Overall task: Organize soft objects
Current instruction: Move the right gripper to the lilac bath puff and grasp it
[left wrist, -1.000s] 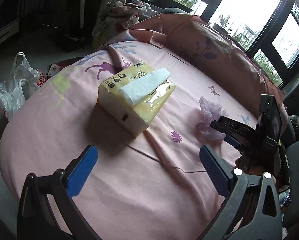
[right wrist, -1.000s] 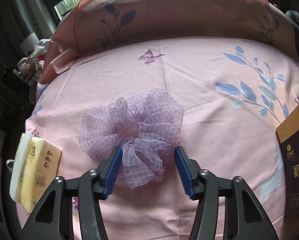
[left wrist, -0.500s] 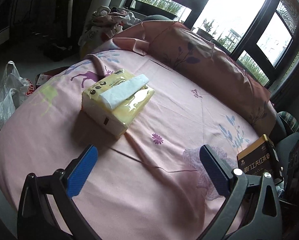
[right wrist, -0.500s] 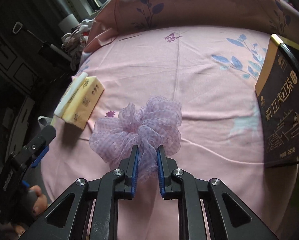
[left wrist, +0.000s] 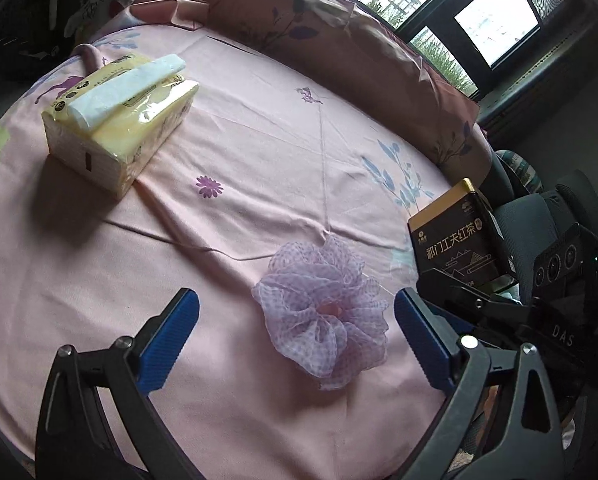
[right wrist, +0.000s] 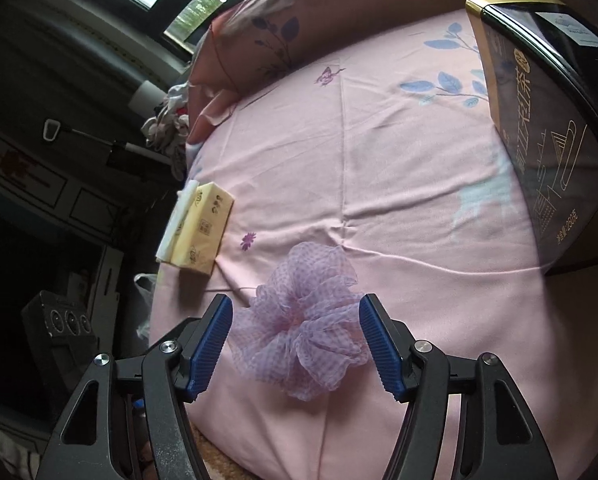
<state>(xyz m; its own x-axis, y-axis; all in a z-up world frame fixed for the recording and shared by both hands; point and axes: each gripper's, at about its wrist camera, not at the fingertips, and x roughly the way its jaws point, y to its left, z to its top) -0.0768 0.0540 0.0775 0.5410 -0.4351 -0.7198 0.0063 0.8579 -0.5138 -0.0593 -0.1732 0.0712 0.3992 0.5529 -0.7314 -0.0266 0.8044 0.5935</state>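
The bed (left wrist: 259,168) with its pink printed sheet filled both views. Only the left wrist view showed the long pink pillow (left wrist: 339,40) whole, below the window; only the right wrist view showed the dark cabinets (right wrist: 39,184) beside the bed and a heap of clothes (right wrist: 167,128) at its corner.

The black tea box (left wrist: 459,240) stood at the bed's edge. Its face carried gold Chinese characters, clear in the left view, and the right view added a small line ending in "250". The yellow tissue pack (left wrist: 119,120) lay far from the box, with white tissue standing out of its top slot. Its small print was too small to read.

The purple mesh scrunchie (right wrist: 303,324) lay on the sheet near the front edge, between the tissue pack and the tea box.

The right gripper (right wrist: 295,344) had just been opening; its jaws stood apart on both sides of the scrunchie, not pressing it. The left gripper (left wrist: 295,336) had its jaws wide, closing slightly, above the scrunchie. On the right gripper's body the left view showed the letters "DAS".
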